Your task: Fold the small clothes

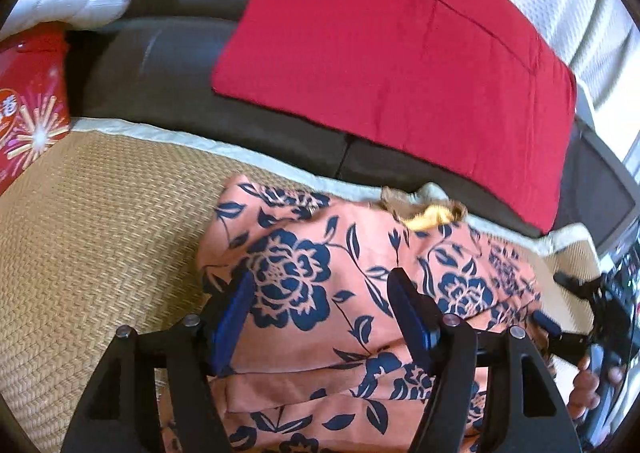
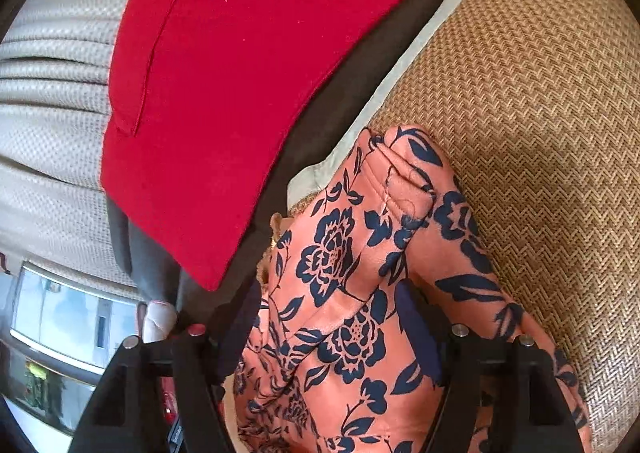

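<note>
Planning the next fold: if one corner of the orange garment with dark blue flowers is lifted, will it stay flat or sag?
The orange floral garment would probably sag: it already lies in soft layers and creases. It looks thin and light, so it should lift easily. On the woven straw mat, it may drag rather than slide cleanly.
</note>
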Motion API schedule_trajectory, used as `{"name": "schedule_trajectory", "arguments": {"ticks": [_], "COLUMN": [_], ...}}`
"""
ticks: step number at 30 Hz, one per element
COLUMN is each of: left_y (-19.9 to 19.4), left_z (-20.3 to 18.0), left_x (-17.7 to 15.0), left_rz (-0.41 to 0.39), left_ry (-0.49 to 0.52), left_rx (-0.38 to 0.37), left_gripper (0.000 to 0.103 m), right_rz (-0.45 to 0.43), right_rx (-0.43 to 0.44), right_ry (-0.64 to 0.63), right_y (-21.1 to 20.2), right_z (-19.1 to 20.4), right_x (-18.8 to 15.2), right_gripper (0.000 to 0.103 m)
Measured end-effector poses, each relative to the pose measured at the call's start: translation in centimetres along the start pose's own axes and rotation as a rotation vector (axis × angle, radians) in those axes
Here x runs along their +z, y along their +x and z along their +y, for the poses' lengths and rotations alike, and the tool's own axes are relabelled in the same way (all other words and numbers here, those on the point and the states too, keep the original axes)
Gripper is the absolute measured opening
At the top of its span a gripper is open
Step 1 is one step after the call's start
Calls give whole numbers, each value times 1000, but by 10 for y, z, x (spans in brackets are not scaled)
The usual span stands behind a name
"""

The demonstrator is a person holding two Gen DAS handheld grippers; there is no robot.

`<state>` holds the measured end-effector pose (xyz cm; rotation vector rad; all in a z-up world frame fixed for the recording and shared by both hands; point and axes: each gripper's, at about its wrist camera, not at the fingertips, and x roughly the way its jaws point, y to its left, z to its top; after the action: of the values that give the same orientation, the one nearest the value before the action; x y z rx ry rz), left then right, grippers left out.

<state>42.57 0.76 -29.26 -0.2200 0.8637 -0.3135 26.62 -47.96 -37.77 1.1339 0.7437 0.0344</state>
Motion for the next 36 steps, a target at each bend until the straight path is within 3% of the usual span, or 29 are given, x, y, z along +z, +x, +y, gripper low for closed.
{"name": "schedule_trajectory", "arguments": {"ticks": [5, 9, 10, 11, 13, 16, 22, 24, 27, 30, 32, 33, 36], "left_y": [31, 35, 38, 42, 43, 40, 34, 28, 21, 19, 18, 18, 11], "left_z": [-1, -12, -14, -17, -14, -11, 2, 8, 17, 16, 13, 12, 3], "left_x": [-12, -20, -21, -22, -22, -21, -21, -20, -17, -16, -16, -16, -13], "left_rz": [90, 77, 78, 78, 78, 78, 80, 79, 65, 62, 56, 53, 17], "left_ry": [22, 128, 135, 140, 128, 103, 58, 41, 24, 30, 45, 48, 70], "left_rx": [95, 161, 170, 180, 189, 192, 187, 189, 191, 213, 251, 261, 260], "left_gripper": [69, 69, 67, 64, 58, 46, 32, 32, 32, 32, 32, 32, 32], "right_rz": [-57, -144, -171, -179, -169, -200, -251, -275, -316, -165, -80, -73, -161], "right_rx": [-14, -63, -77, -85, -68, -20, 59, 22, -131, -283, -292, -284, -261], "right_ry": [32, -38, -32, -24, 40, 47, -235, -316, -395, -292, -177, -151, -172], "right_y": [30, 44, 48, 50, 53, 43, -13, -33, -51, -37, -33, -35, -57], "right_z": [-7, 2, 1, -2, -18, -15, 67, 82, 77, 35, 12, 5, 8], "right_x": [14, 20, 21, 23, 29, 26, -19, -41, -62, -52, -42, -38, -30], "right_gripper": [70, 64, 53, 29, 6, 6, 6, 6, 6, 11, 11, 12, 14]}}
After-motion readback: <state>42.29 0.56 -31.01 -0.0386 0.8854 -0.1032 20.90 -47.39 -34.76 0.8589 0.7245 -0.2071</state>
